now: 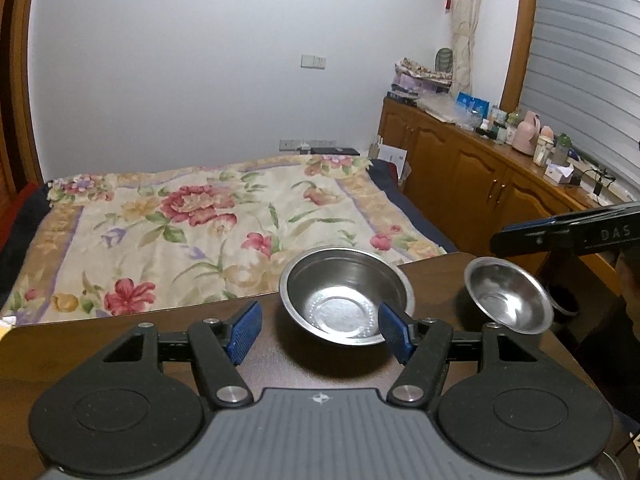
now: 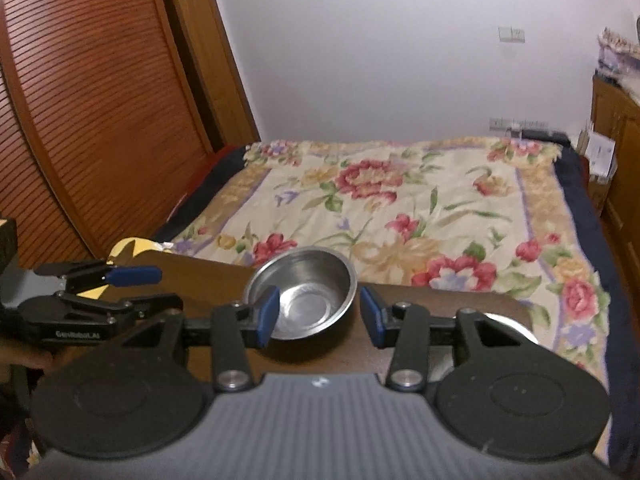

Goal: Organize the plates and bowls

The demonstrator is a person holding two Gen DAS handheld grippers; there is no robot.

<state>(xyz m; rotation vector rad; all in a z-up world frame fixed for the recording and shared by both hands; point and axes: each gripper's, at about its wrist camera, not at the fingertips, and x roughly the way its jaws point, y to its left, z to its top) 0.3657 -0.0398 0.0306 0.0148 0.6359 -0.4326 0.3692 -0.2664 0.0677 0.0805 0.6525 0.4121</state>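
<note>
A large steel bowl (image 1: 346, 294) sits on the dark wooden table (image 1: 120, 344), just ahead of my open left gripper (image 1: 320, 330); its right pad overlaps the bowl's near rim. A smaller steel bowl (image 1: 508, 294) lies tilted at the table's right edge. In the right wrist view the large bowl (image 2: 308, 292) lies between the pads of my open right gripper (image 2: 316, 314), which holds nothing. A steel rim (image 2: 516, 330) shows behind its right finger. The left gripper (image 2: 132, 276) appears at left, the right gripper (image 1: 560, 234) at right in the left wrist view.
A bed with a floral blanket (image 1: 208, 216) lies right beyond the table's far edge. A wooden cabinet (image 1: 480, 176) with bottles and clutter runs along the right wall. A slatted wooden door (image 2: 92, 112) stands on the left. A yellow object (image 2: 132, 250) lies at the table's far left corner.
</note>
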